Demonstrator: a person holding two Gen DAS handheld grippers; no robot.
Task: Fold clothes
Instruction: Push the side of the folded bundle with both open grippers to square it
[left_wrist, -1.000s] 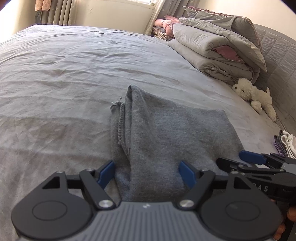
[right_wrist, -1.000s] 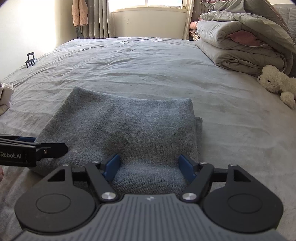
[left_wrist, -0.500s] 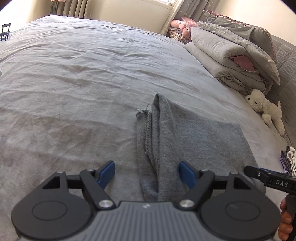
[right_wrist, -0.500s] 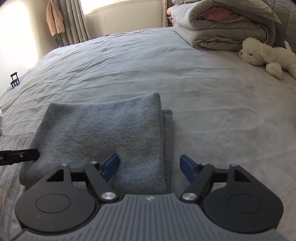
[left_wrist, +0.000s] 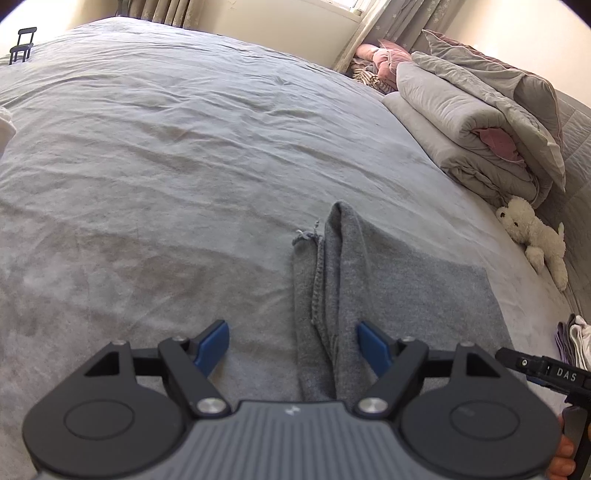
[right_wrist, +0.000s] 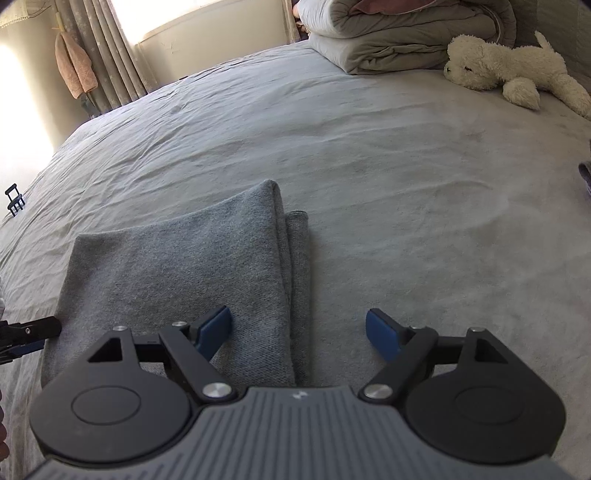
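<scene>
1. Two claws, one in each of the person's hands, point forward and steeply down at a grey bed (left_wrist: 155, 155), one at each end of a folded grey knit garment (left_wrist: 399, 295) that lies flat on the bedsheet.
2. Left claw (left_wrist: 291, 345): jaws spread wide. The garment's layered left edge, with a stitched hem and a loose thread at its far corner, runs between the blue pads (left_wrist: 212, 345); neither pad presses on the cloth.
3. Right claw (right_wrist: 299, 334): jaws opening. Its left pad sits over the garment's top layer and its right pad over bare sheet, so the garment's doubled right edge lies between them, not gripped.
4. In the left wrist view, the right claw's black body, lettered "DAS", enters at the lower right, with fingertips (left_wrist: 563, 458) of the holding hand showing below it.
5. In the right wrist view, a black finger of the left claw reaches the garment's left edge at the frame's left side.
6. Surroundings: a rolled grey duvet (left_wrist: 476, 125) at the head of the bed; a white plush dog (right_wrist: 509, 70) lying beside it; a small stack of folded cloths (left_wrist: 572, 336) at the bed's right edge.
</scene>
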